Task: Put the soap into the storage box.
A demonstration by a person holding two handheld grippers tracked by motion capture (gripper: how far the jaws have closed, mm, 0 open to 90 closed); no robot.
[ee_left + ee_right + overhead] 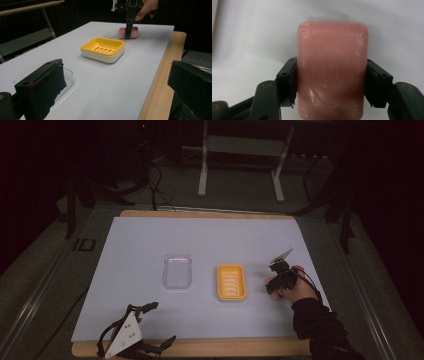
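The right gripper (274, 285), held in the person's right hand (298, 289), points down at the white sheet (150, 240) just right of the yellow soap dish (231, 282), with its jaws pressed against both long sides of the pink soap bar (332, 70) lying flat there. The left gripper (159, 324) lies at the near table edge (210, 347), jaws spread wide with nothing between them. A clear lid (177, 270) sits just left of the dish.

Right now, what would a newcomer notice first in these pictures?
The pink soap bar between the right gripper's jaws, lying on the white table cover at the right. Then the yellow soap dish at the middle, with a clear lid to its left.
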